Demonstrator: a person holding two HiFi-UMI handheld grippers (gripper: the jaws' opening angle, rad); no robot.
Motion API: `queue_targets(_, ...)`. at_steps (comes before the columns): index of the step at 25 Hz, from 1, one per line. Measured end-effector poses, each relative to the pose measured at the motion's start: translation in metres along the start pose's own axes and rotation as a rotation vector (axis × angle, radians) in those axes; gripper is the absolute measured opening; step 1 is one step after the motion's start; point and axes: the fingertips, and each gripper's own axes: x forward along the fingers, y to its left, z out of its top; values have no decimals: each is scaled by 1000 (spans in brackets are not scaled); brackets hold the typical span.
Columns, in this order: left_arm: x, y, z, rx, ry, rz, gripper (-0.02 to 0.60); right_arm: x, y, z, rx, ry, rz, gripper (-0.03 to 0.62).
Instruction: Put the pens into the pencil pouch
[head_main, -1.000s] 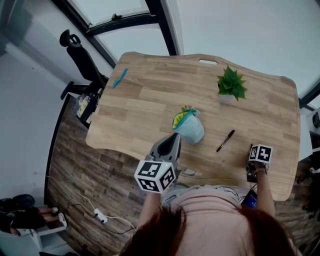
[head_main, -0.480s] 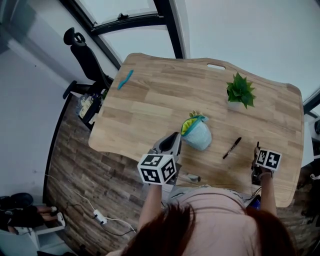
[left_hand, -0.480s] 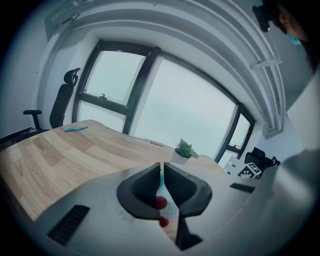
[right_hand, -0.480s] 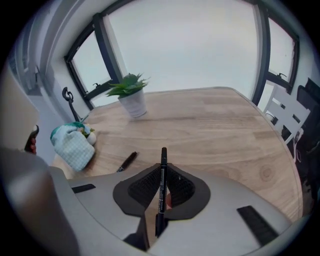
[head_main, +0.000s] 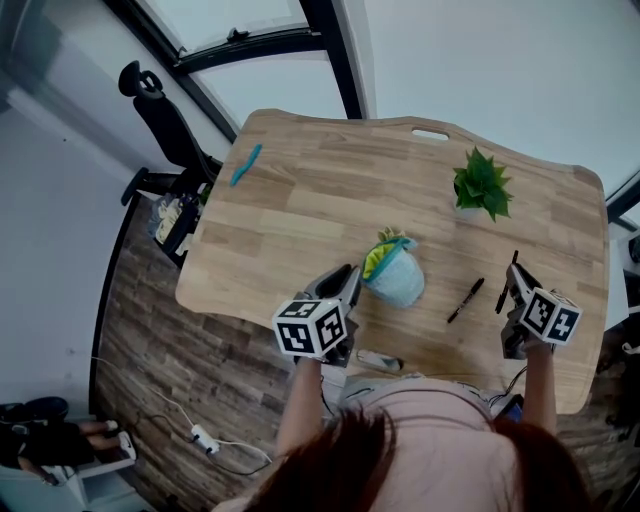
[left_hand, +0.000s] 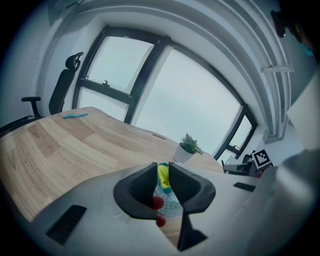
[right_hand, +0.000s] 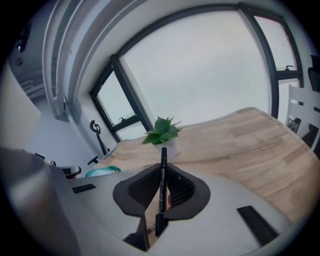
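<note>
A teal pencil pouch (head_main: 395, 275) with a yellow lining stands mouth-up on the wooden table (head_main: 300, 220). My left gripper (head_main: 351, 273) is at its left side, jaws a narrow gap apart. Through that gap the left gripper view shows the pouch (left_hand: 163, 176) just past the gripper (left_hand: 162, 167); no pad visibly presses it. My right gripper (head_main: 512, 281) hangs above the table's right side, shut on a black pen (head_main: 514, 259). In the right gripper view that pen (right_hand: 163, 156) stands upright between the jaws of the gripper (right_hand: 162, 171). A second black pen (head_main: 465, 299) lies right of the pouch.
A teal pen (head_main: 245, 165) lies near the far left corner. A small potted plant (head_main: 482, 186) stands at the back right. A small pale object (head_main: 378, 358) sits at the front edge. An office chair (head_main: 160, 110) is beyond the table's left end.
My right gripper has lifted from the table's front right edge with the black pen and now sits higher and farther in. The left gripper has edged slightly lower beside the pouch.
</note>
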Motion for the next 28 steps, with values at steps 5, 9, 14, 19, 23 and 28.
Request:
queue_targets(5,11,9,-7,-24,75,-31,69,2,50,35,-24,-107,130,32)
queue_targets(9,18,12,-10,-43,109,-56,76,6,88,61,-34,-180,221,32)
queue_targets(14,26,9,-17,-78,160,-116,89,18,128,76,-64,-208,312,32)
queue_targets(19,33,10,-23,-109,204,-144,98,29,163,85,-89,-222,389,32)
queue_targets(23,37,11,-28,-141,227,-175,98,36,192,91,-61,-248,475,32)
queue_targets(28,41,5,-34,-140,270,-200,98,47,222,90,-37,-272,559,32)
